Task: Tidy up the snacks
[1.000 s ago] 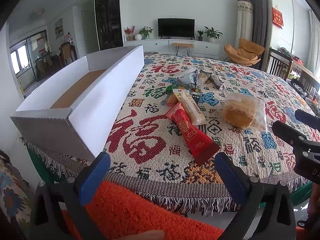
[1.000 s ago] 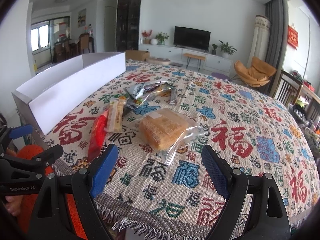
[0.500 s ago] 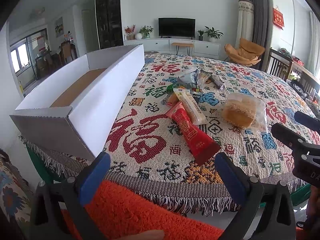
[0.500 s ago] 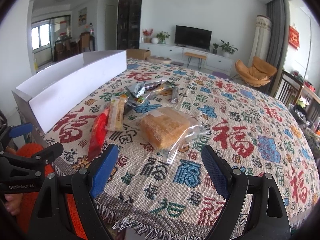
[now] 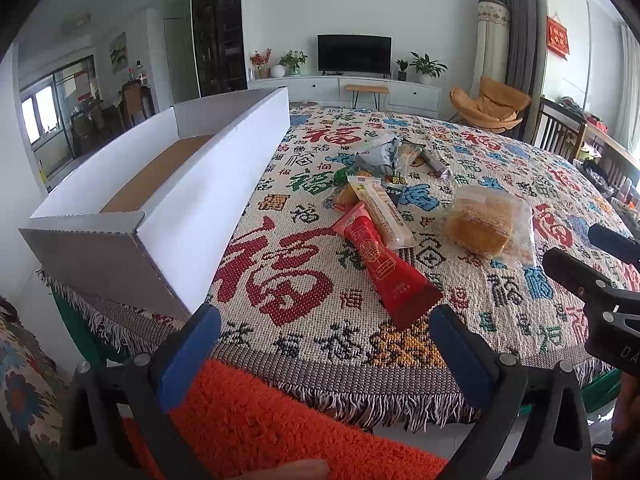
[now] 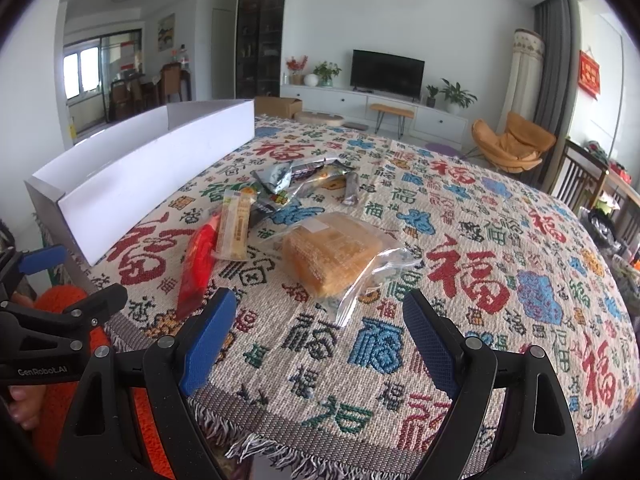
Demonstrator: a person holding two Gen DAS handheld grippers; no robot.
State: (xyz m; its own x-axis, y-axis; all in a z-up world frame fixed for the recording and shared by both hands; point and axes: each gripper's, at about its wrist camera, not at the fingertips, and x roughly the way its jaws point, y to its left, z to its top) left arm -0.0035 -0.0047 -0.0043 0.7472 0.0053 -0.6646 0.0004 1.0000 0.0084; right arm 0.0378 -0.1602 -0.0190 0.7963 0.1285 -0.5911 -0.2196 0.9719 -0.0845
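While both gape, the red packet (image 5: 384, 264) lies just beyond the left hand-held gripper (image 5: 324, 340).

Black plastic left gripper (image 5: 324, 332) and right gripper (image 6: 316, 320), blue-padded jaws, silver screws, "GenRobot.AI" marking, possibly fuzzy orange clothing (image 5: 256, 420)

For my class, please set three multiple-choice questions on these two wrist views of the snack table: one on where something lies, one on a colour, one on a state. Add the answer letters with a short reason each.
1. Where does the long white cardboard box stand?
A. the table's left edge
B. the table's middle
C. the floor

2. What colour are the gripper finger pads?
A. red
B. blue
C. green

3. What is inside the box?
A. snacks
B. a cloth
C. nothing visible

Answers:
1 A: it sits left of the snack pile.
2 B: both pads show blue.
3 C: only its bare brown floor shows.
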